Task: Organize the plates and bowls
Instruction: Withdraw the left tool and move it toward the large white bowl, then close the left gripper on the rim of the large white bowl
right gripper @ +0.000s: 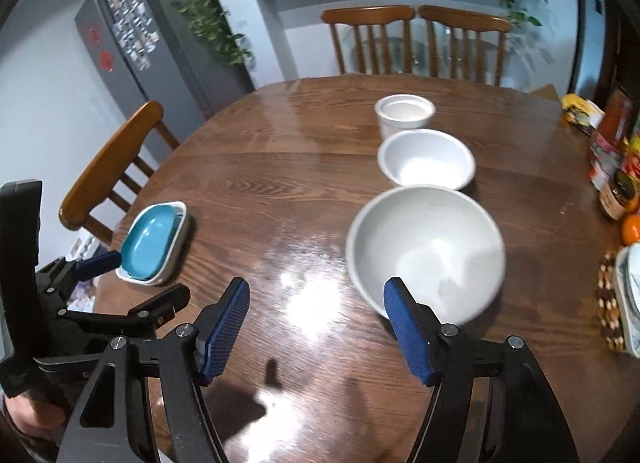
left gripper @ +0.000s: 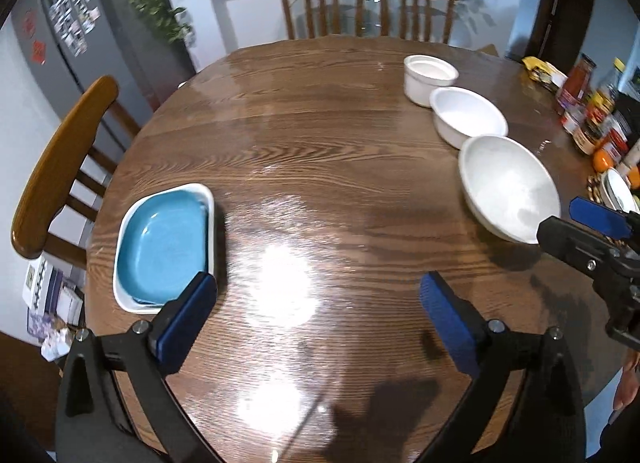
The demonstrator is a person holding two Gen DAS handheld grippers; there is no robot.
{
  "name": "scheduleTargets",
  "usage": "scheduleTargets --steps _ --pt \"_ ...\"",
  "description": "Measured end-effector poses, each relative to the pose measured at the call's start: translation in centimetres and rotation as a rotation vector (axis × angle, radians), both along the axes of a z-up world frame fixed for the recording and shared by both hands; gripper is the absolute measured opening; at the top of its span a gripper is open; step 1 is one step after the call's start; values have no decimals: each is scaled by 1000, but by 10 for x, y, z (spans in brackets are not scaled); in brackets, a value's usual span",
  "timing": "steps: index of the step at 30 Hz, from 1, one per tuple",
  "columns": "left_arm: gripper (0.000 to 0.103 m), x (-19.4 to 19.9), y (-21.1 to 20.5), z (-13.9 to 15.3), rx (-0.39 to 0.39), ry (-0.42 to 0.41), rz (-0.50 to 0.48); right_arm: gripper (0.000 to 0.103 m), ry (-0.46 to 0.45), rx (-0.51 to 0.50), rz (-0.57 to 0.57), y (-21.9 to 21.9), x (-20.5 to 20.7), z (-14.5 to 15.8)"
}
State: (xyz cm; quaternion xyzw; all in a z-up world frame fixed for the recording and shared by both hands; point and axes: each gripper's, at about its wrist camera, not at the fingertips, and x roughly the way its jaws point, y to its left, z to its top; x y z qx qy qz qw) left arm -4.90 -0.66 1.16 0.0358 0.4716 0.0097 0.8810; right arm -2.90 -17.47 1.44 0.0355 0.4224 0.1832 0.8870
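the round dark-brown wooden table [left gripper: 320,167] carries two groups of crockery, well apart; toward its left edge a blue square plate [left gripper: 164,243] sits inside a white square dish [left gripper: 209,199], the blue one nested slightly askew; on the right side three white ceramic bowls stand in a row running away from the cameras: a large wide white bowl [right gripper: 426,251] nearest, a medium white bowl [right gripper: 426,163] just beyond it, and a small straight-sided white cup-shaped bowl [right gripper: 405,113] farthest, each just beside the next; the left gripper [left gripper: 318,303] hangs over bare table with its blue-padded jaws spread wide and nothing between them, its left pad in front of the white dish's near corner; the right gripper [right gripper: 316,327] has its jaws apart and empty, its right pad overlapping the near rim of the large bowl in view, whether touching i cannot tell; jars and bottles [left gripper: 588,111] crowd the table's right edge, and wooden chairs [left gripper: 364,7] stand around it
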Motion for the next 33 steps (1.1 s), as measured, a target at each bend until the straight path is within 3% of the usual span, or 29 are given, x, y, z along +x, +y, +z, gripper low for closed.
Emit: scheduleTargets --steps 11,33 --pt "101 -2 -47 3 11 -9 -78 70 -13 16 -88 -55 -12 1" --pt "101 34 -104 -12 21 3 -101 71 36 20 -167 -118 8 -16"
